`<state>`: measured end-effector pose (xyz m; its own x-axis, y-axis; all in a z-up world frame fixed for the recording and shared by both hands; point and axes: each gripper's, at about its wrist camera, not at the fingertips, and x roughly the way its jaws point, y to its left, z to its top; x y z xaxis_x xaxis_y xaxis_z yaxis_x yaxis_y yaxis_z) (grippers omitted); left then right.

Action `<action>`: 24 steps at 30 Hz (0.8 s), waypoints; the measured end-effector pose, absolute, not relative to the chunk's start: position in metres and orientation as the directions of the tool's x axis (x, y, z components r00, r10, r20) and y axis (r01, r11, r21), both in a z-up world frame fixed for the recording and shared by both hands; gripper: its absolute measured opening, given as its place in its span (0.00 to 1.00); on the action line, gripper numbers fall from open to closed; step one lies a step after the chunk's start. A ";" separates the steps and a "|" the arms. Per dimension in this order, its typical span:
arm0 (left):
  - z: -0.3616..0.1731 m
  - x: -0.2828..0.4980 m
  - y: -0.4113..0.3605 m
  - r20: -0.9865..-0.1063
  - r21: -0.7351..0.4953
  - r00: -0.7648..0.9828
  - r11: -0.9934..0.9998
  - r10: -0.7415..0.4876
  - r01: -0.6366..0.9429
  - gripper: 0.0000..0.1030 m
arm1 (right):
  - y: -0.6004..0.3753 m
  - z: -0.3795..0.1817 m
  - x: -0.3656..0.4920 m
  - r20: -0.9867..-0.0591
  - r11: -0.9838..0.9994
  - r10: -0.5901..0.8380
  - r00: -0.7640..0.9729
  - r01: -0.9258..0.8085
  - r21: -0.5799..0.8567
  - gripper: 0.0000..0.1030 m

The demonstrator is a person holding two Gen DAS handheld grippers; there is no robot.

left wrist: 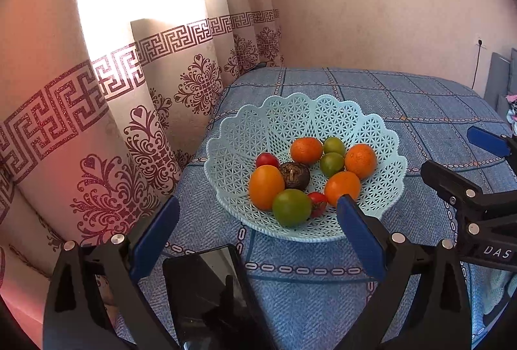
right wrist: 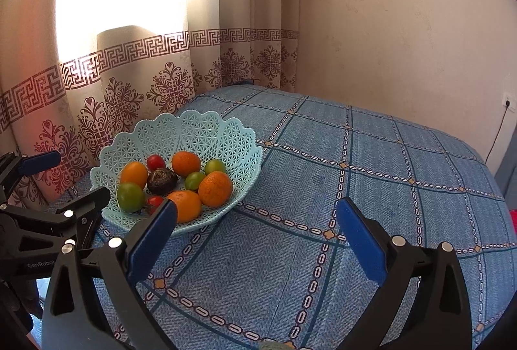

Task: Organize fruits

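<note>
Left gripper (left wrist: 255,227) fingers spread and empty above a black phone (left wrist: 206,295), right gripper (right wrist: 257,227) likewise spread, fruits (left wrist: 310,178) sat in a pale-blue lattice basket (left wrist: 232,136) on blue checked bedspread (right wrist: 371,188).

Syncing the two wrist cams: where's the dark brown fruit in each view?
Left wrist: the dark brown fruit sits near picture centre, in the middle of the basket, just right of the big orange fruit.
Right wrist: it lies left of centre, mid-height, again in the basket's middle.
Shared landmark: the large green fruit at the basket's near rim.
</note>
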<state>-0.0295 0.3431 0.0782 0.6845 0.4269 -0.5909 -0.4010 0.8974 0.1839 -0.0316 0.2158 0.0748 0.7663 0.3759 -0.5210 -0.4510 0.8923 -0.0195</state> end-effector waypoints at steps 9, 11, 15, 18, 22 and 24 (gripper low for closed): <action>0.075 -0.032 0.339 -0.576 0.236 0.674 0.883 0.463 -0.405 0.96 | 0.219 0.069 -0.036 -0.522 0.903 0.332 0.786 -0.425 -0.067 0.95; 0.073 -0.031 0.340 -0.579 0.237 0.669 0.881 0.466 -0.409 0.96 | 0.219 0.067 -0.036 -0.520 0.908 0.308 0.797 -0.409 -0.089 0.95; 0.070 -0.030 0.341 -0.586 0.238 0.660 0.879 0.470 -0.414 0.96 | 0.221 0.067 -0.038 -0.512 0.905 0.296 0.807 -0.408 -0.119 0.95; 0.069 -0.029 0.341 -0.587 0.244 0.659 0.879 0.471 -0.411 0.96 | 0.221 0.067 -0.040 -0.510 0.900 0.307 0.803 -0.419 -0.118 0.95; 0.065 -0.027 0.341 -0.594 0.251 0.651 0.878 0.472 -0.407 0.96 | 0.224 0.064 -0.042 -0.513 0.895 0.307 0.802 -0.427 -0.131 0.95; 0.064 -0.027 0.342 -0.598 0.251 0.648 0.878 0.471 -0.407 0.96 | 0.225 0.063 -0.042 -0.515 0.893 0.306 0.801 -0.429 -0.137 0.95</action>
